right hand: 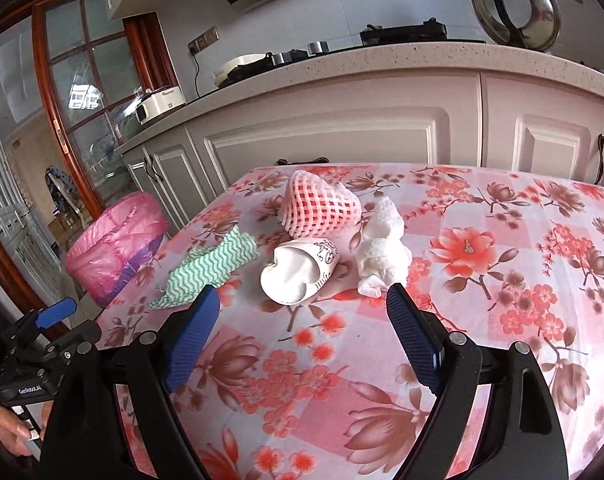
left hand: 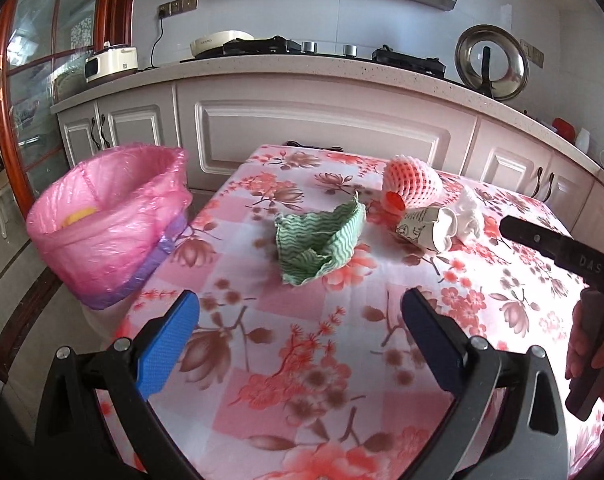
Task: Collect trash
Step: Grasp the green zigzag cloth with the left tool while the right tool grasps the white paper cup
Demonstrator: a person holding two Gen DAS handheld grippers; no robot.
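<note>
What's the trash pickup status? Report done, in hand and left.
Done: something yellow already lies inside the pink-lined bin. In hand: nothing; the left hand-held gripper and right hand-held gripper are both open and empty. Left on the table: green wavy cloth, crushed paper cup, pink foam net, white tissue wad.

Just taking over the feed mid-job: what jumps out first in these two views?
A cluster of trash sits mid-table on the floral tablecloth: a crumpled green wavy cloth, a pink foam fruit net, a squashed paper cup on its side and a wad of white tissue. Off the table's left edge stands a pink-lined bin. Both grippers, left and right, are open and empty.
</note>
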